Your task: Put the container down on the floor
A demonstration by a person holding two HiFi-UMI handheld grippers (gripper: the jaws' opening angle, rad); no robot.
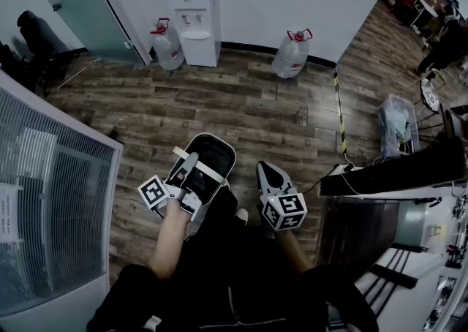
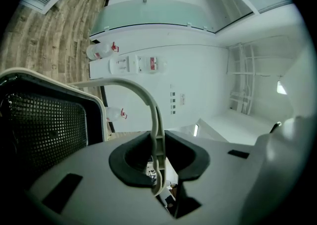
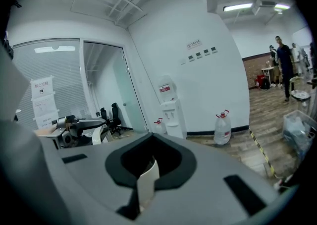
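Note:
The container [image 1: 212, 156] is a black mesh basket with a cream rim, hanging above the wooden floor in front of my legs. My left gripper [image 1: 191, 162] is shut on its thin cream handle [image 2: 154, 120], which runs between the jaws in the left gripper view; the mesh wall [image 2: 44, 130] shows at the left. My right gripper [image 1: 265, 170] hangs beside the basket, apart from it. In the right gripper view a short cream strip [image 3: 147, 179] sits pinched between its jaws.
A water dispenser [image 1: 196, 20] stands at the far wall with a water bottle [image 1: 167, 47] on its left and another [image 1: 292, 53] on its right. A white grilled cabinet [image 1: 51, 199] is at the left. A dark desk [image 1: 395, 177] and a clear bin [image 1: 398, 126] are at the right. Striped tape [image 1: 340, 115] crosses the floor.

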